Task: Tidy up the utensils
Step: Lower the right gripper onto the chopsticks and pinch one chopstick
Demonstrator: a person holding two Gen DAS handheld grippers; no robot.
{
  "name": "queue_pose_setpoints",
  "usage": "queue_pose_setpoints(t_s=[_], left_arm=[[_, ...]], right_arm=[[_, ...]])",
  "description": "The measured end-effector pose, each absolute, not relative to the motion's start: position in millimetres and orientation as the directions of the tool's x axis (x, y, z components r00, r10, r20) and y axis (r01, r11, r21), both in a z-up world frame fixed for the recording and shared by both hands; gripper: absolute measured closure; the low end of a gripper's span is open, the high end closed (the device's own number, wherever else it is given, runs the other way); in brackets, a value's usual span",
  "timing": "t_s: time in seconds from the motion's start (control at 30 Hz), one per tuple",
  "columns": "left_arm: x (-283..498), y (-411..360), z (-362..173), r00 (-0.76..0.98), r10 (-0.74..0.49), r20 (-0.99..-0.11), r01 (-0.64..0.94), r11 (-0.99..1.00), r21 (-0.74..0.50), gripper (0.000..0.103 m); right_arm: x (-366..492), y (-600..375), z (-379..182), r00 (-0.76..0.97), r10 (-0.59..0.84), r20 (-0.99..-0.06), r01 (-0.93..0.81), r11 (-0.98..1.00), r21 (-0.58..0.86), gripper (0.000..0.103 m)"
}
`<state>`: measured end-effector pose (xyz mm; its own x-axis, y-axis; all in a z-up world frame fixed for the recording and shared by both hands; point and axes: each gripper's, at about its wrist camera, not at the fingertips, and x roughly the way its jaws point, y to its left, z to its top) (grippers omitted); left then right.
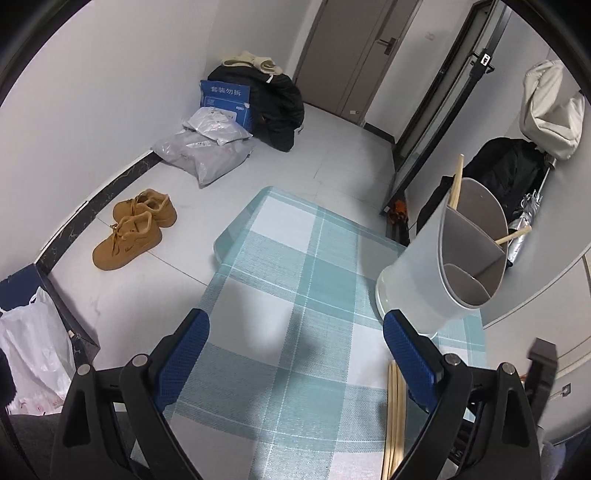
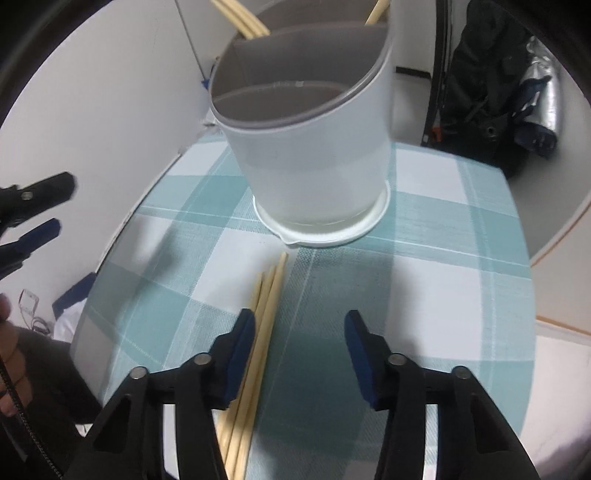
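A: From the left wrist we see the floor: tan shoes (image 1: 135,227), grey parcel bags (image 1: 207,149), a black jacket (image 1: 275,107) below a door (image 1: 354,55). The right wrist shows none of it.

B: There we get the white holder (image 2: 314,162) close up, an oval tub with grey dividers making 3 compartments, standing on a round saucer. Chopsticks (image 2: 240,18) lean in its far compartment.

A: And loose chopsticks (image 2: 258,332) lie on the mat just before the holder, pale, slim, tapered.

B: We see the mat (image 1: 295,266) as woven, teal and white check, on a table (image 2: 554,362) near a white wall.

A: The left gripper (image 1: 295,354) stands wide, nothing between its blue ribbed pads.

B: The right gripper (image 2: 300,354) is partly apart and grips nothing; the loose chopsticks pass under its left pad (image 2: 242,354).
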<state>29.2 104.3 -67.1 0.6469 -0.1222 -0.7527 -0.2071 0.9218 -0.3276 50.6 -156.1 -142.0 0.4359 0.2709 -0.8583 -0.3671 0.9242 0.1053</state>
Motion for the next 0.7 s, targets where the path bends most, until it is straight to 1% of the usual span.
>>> queue_pose_setpoints(t_s=[0.07, 0.17, 0.27, 0.3, 0.43, 0.57, 0.63, 0.7], left_arm=[[29.1, 103.5, -67.0, 0.646, -0.12, -0.754, -0.206, 0.923, -0.324, 0.011], [30.1, 104.2, -67.2, 0.637, -0.131, -0.76, -0.208, 0.92, -0.333, 0.011], [32.0, 107.2, -68.2, 0.628, -0.136, -0.767, -0.212, 0.918, -0.336, 0.011], [32.7, 107.5, -68.1, 0.626, -0.137, -0.768, -0.213, 0.917, -0.336, 0.011], [32.6, 106.5, -68.9, 0.62, -0.142, -0.772, -0.21, 0.918, -0.337, 0.011], [32.9, 107.3, -70.4, 0.613, -0.149, -0.776, -0.214, 0.914, -0.344, 0.011], [33.3, 107.8, -71.1, 0.61, -0.145, -0.779, -0.218, 0.915, -0.341, 0.011], [34.4, 108.4, -72.1, 0.605, -0.148, -0.782, -0.22, 0.914, -0.342, 0.011]], right_arm=[[51.7, -152.2, -145.3, 0.433, 0.252, -0.865, -0.374, 0.924, 0.082, 0.069], [49.2, -151.3, -145.7, 0.43, 0.252, -0.867, -0.381, 0.921, 0.079, 0.073], [46.7, -149.8, -144.0, 0.421, 0.247, -0.873, -0.399, 0.915, 0.066, 0.083], [46.5, -147.6, -144.8, 0.42, 0.229, -0.878, -0.399, 0.916, 0.048, 0.085], [43.7, -149.0, -149.5, 0.388, 0.218, -0.895, -0.411, 0.911, 0.044, 0.086], [40.5, -147.7, -148.5, 0.368, 0.255, -0.894, -0.424, 0.902, 0.083, 0.086], [37.9, -142.2, -148.8, 0.366, 0.251, -0.896, -0.433, 0.898, 0.074, 0.086], [35.0, -137.4, -149.0, 0.368, 0.247, -0.897, -0.446, 0.893, 0.063, 0.084]])
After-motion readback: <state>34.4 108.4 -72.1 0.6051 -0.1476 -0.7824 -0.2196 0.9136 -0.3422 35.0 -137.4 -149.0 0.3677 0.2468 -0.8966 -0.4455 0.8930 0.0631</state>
